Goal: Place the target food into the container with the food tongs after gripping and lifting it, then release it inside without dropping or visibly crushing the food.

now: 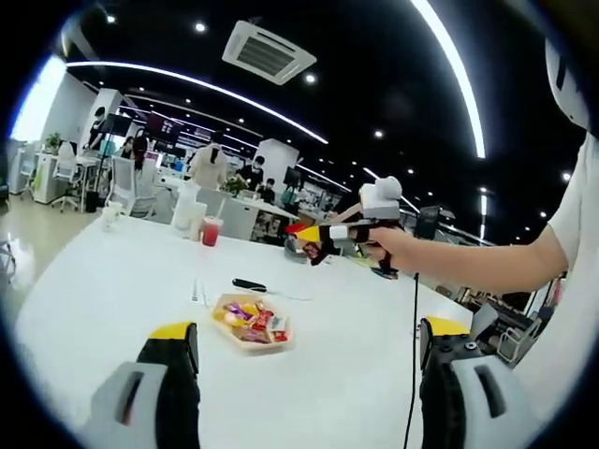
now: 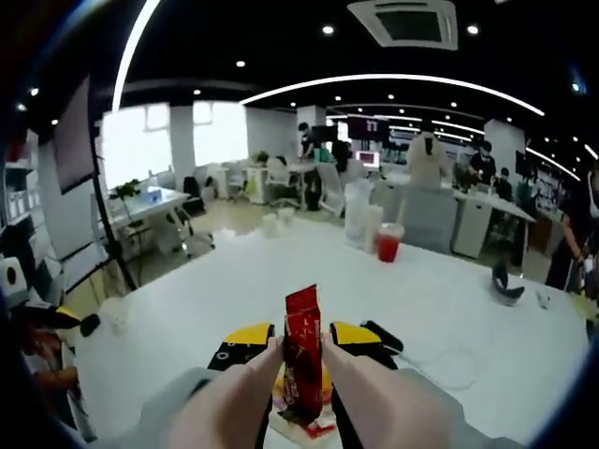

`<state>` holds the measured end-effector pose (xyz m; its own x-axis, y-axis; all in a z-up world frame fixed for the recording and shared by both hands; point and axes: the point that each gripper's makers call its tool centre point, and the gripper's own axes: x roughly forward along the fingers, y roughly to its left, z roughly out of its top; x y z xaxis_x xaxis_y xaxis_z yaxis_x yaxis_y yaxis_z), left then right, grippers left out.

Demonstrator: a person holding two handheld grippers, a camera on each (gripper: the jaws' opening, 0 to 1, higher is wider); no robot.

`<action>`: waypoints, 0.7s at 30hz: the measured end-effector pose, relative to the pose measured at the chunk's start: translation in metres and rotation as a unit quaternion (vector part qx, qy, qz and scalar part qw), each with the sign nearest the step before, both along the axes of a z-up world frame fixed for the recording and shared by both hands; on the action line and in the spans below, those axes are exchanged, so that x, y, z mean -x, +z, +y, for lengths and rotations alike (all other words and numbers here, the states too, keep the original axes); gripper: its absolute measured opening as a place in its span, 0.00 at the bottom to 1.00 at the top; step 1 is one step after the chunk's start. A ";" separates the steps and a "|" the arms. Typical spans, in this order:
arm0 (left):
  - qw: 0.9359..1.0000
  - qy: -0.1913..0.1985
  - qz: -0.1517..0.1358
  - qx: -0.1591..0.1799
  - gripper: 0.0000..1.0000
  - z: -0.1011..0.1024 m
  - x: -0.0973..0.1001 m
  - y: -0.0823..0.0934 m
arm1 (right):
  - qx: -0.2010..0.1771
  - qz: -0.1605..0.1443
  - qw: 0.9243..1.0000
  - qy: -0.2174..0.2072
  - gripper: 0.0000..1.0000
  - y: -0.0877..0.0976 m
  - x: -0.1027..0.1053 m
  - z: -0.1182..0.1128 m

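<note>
Red snack packet (image 2: pixel 302 360) stands upright between our right gripper (image 2: pixel 301 348) jaws, clamped | left gripper (image 1: pixel 309 374) jaws apart above the table (image 1: pixel 112 281) | food tray (image 1: pixel 251 324) ahead.

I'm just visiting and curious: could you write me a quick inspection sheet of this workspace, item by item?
Surface: broad white table.
Job's things: shallow pale container of colourful wrapped snacks; red foil snack packet held upright; black-handled tool lying behind the container.
Clutter: red drink in a clear cup, white bottles beside it.
Grippers: right gripper shut on the packet, raised above the table; left gripper open, holding nothing.
Cables: black cable hanging from the right gripper.
Surroundings: open office, desks, chairs, people standing.
</note>
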<state>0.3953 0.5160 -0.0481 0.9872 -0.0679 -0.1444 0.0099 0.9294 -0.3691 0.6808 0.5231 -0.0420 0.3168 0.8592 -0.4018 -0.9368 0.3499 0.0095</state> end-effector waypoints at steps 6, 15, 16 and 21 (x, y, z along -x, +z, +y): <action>1.000 -0.013 0.005 -0.004 0.99 -0.002 -0.009 0.002 | -0.005 0.002 1.000 0.003 0.22 0.005 0.000 0.007; 1.000 -0.023 0.000 -0.001 0.99 -0.008 -0.008 0.007 | -0.005 0.010 1.000 -0.011 0.22 0.001 -0.010 0.009; 1.000 -0.030 -0.004 0.000 0.99 -0.011 -0.006 0.010 | 0.000 0.006 1.000 -0.012 0.22 0.000 -0.008 0.009; 0.999 -0.031 -0.002 -0.028 0.99 -0.008 0.004 0.019 | -0.007 0.004 1.000 -0.012 0.23 0.007 -0.007 0.011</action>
